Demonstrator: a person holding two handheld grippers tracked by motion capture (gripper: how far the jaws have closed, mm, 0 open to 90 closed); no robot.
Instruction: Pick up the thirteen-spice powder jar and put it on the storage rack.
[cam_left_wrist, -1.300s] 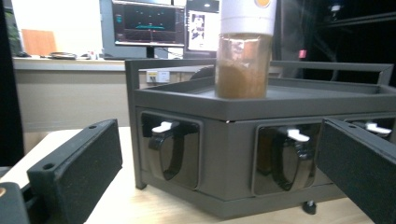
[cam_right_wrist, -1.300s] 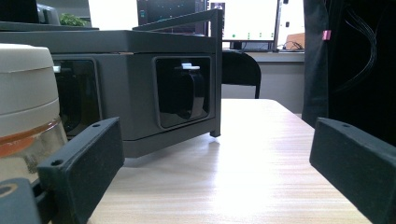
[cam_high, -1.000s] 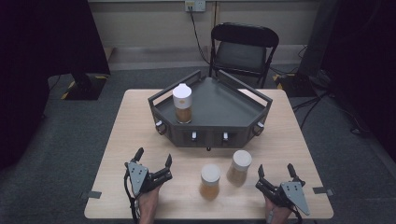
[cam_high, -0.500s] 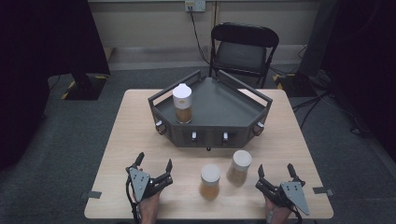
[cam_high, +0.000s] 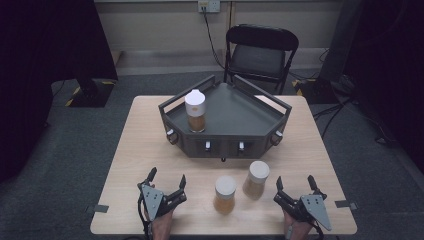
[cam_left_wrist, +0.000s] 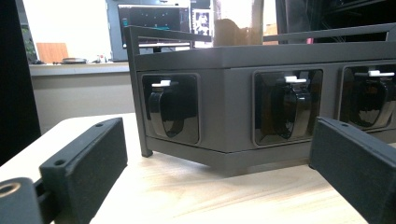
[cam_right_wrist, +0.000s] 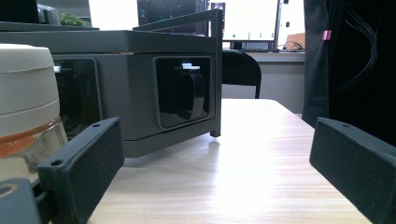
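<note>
A dark grey, many-sided tray (cam_high: 235, 137) stands at the table's middle rear, with a white-lidded jar of amber contents (cam_high: 195, 111) in its left corner. Two similar jars (cam_high: 225, 194) (cam_high: 256, 179) stand on the table in front of it. My left gripper (cam_high: 168, 175) rests near the front left, open; its jaws have just been closing a little with nothing between them. My right gripper (cam_high: 295, 180) is open at the front right, just right of the two jars. The left gripper (cam_left_wrist: 217, 154) faces the tray's front wall (cam_left_wrist: 229, 112). The right gripper (cam_right_wrist: 217, 158) has a jar (cam_right_wrist: 25, 93) beside its left jaw.
The light wooden table (cam_high: 150, 130) has bare surface to the left and right of the tray. A black folding chair (cam_high: 260, 50) stands behind the table's far edge. Dark knobs (cam_left_wrist: 289, 109) sit in recesses along the tray's front wall.
My left gripper has sunk slightly toward the table's near edge. The right gripper, the jars and the tray have stayed put.
</note>
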